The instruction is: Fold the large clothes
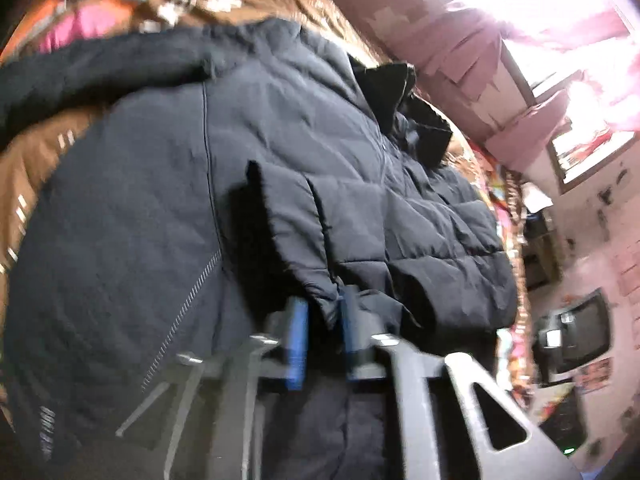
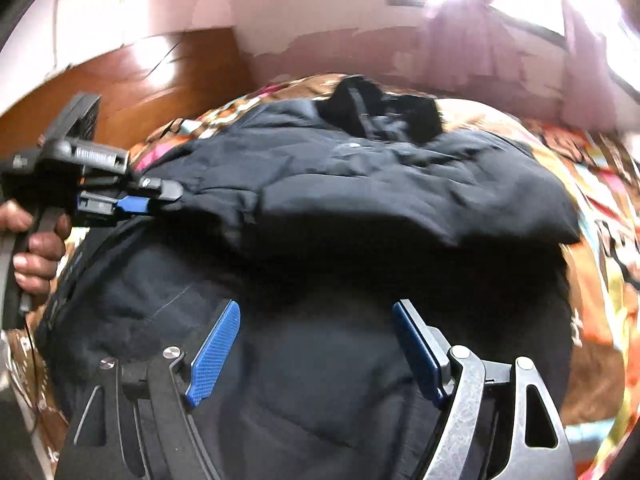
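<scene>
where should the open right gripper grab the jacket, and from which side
Probably the near hem of the jacket, the dark edge lying just ahead of the right gripper. Come in low from the near side, one finger under the edge. The left gripper already pinches the jacket's left edge, so a matching hold on the right would likely keep the fold even.

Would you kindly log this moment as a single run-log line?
left gripper: shut on jacket fold | right gripper: open above jacket | surface: patterned bedspread
</scene>
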`<state>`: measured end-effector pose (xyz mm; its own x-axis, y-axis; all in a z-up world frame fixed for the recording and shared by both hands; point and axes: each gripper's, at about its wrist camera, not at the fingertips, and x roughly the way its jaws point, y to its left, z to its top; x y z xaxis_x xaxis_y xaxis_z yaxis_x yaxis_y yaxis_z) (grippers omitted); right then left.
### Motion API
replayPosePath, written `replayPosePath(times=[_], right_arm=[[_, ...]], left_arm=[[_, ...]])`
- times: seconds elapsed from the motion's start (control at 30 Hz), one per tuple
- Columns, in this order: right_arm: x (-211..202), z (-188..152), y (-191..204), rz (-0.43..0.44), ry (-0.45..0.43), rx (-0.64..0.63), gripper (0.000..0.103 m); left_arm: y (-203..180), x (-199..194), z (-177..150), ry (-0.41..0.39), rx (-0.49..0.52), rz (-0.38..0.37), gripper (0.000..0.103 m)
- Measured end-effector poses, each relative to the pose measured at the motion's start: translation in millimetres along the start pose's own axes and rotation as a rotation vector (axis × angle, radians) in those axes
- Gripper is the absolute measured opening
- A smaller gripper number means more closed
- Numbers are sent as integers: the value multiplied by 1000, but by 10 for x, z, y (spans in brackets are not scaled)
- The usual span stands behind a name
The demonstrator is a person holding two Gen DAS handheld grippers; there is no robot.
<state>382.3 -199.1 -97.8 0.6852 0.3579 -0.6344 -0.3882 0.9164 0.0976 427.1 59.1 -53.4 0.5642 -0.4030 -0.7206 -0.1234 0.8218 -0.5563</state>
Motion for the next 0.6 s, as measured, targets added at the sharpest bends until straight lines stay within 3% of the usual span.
replayPosePath(times=[0.17,0.33,0.4,0.47,0.53,0.6], right_arm=[[-123,233,-185,-58,-115,38,77],[227,663,-196,-67,-166,40,80],[477,809,-192,-52,-155,52,80],[842,972,-151,-41,-115,53,80],[1114,1032,-109,-57,-54,46,80],[1429,1028,-46,-100,61,10,80]], left_arm=[[-109,-262,90,-138,101,133,4],[-132,-342,250,-254,199,236,4],[-126,-268,276,-281,247,295,4],[-111,-73,312,-252,287,351,4],[-2,131,314,-188,279,367,4],[87,233,304,-159,261,365,5]])
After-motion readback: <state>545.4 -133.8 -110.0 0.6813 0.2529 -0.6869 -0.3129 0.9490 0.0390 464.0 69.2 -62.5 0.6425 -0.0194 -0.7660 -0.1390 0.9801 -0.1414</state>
